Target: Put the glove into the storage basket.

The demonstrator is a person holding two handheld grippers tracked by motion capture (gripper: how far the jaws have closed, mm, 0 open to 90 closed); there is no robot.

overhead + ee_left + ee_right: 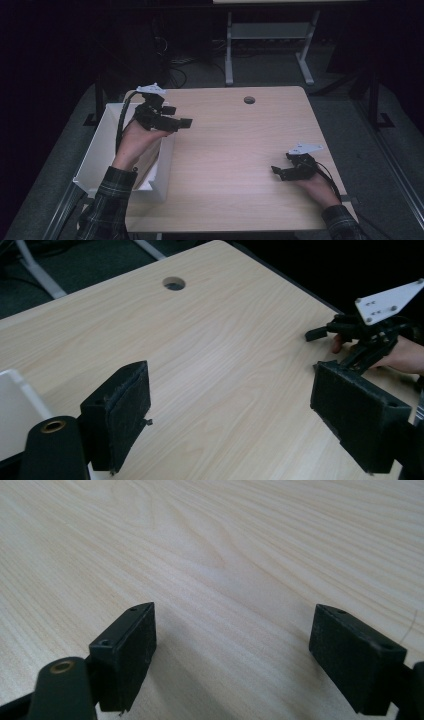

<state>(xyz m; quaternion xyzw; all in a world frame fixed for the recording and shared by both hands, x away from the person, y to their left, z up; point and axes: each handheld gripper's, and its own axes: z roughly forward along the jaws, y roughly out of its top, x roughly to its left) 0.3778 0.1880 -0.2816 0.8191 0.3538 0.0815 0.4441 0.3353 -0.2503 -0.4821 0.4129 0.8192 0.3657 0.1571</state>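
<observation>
My left gripper (179, 116) is held up over the left side of the wooden table (235, 150), just past the white bin (100, 150). Its jaws stand wide apart with nothing between them, as the left gripper view (230, 410) confirms. My right gripper (280, 171) rests low near the table's right front, open and empty; in the right gripper view (232, 650) bare wood lies between its black pads. The left gripper view also shows the right gripper (325, 335) farther off, held by a hand.
The white bin hangs over the table's left edge under my left forearm. A round cable hole (249, 100) sits near the table's far edge. Beyond the table stand a white desk frame (270, 40) and dark cables on the floor.
</observation>
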